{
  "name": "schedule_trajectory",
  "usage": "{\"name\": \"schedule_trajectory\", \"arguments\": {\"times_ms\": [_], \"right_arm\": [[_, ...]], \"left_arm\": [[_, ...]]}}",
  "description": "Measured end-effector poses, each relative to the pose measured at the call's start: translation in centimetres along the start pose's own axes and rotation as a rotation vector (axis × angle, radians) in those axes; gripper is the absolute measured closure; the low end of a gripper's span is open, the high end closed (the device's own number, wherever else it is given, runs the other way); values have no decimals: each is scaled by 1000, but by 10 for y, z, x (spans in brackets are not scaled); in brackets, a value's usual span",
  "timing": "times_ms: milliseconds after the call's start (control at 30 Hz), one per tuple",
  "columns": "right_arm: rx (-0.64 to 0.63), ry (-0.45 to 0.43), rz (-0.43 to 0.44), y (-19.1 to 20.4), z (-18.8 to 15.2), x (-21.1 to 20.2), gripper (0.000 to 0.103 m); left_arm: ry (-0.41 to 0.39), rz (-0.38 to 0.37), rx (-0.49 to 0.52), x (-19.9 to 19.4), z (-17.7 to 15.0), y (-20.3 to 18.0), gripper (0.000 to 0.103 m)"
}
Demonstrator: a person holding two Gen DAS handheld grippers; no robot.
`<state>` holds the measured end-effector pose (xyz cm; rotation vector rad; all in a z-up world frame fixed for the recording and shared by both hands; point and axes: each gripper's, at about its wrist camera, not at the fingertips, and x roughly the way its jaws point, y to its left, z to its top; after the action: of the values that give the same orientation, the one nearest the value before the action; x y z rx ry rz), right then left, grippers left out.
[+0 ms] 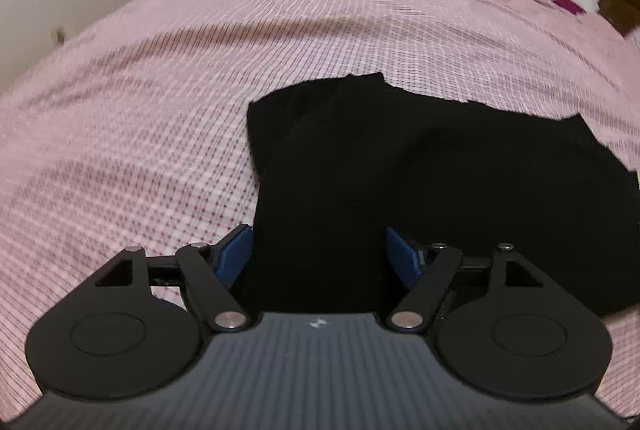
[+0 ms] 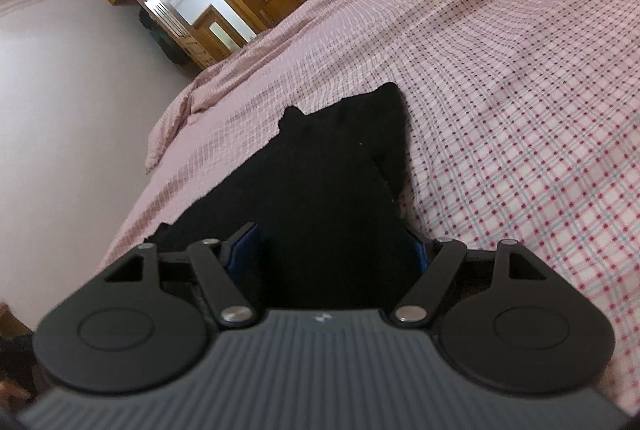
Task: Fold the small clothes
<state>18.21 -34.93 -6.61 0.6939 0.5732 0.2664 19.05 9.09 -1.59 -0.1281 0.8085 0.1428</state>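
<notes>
On the bed's pink checked cotton sheet [image 1: 160, 90] lies the small black knit garment [image 1: 400, 158]. Left claw [image 1: 318, 254] and right claw [image 2: 332, 250] stand spread, straddling cloth unclenched; closing shallow could pinch one layer, skewing the fold.

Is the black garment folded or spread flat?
Partly folded: the black fabric garment shows overlapping layers on the pink checked bedsheet.

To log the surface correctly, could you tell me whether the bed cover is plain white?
No, the bed cover is a pink checked fabric under the black garment.
</notes>
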Motion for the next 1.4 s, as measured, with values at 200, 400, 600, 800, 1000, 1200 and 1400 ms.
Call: {"name": "schedule_trajectory", "arguments": {"times_ms": [200, 400, 600, 800, 1000, 1200, 1400], "right_arm": [[5, -14, 22, 1, -1, 2, 28], [4, -5, 23, 5, -1, 11, 44], [96, -12, 73, -3, -1, 11, 74], [141, -25, 106, 1, 2, 8, 74], [161, -11, 45, -3, 2, 19, 67], [159, -37, 58, -4, 1, 24, 64], [154, -73, 85, 1, 3, 15, 75]], "left_arm": [[16, -7, -15, 3, 1, 1, 22], [24, -9, -16, 4, 1, 0, 21], [32, -15, -21, 1, 3, 2, 21], [36, -19, -15, -5, 3, 6, 21], [44, -20, -21, -9, 2, 10, 21], [42, -20, -24, -12, 1, 11, 21], [29, -14, -18, -20, 1, 17, 21]]}}
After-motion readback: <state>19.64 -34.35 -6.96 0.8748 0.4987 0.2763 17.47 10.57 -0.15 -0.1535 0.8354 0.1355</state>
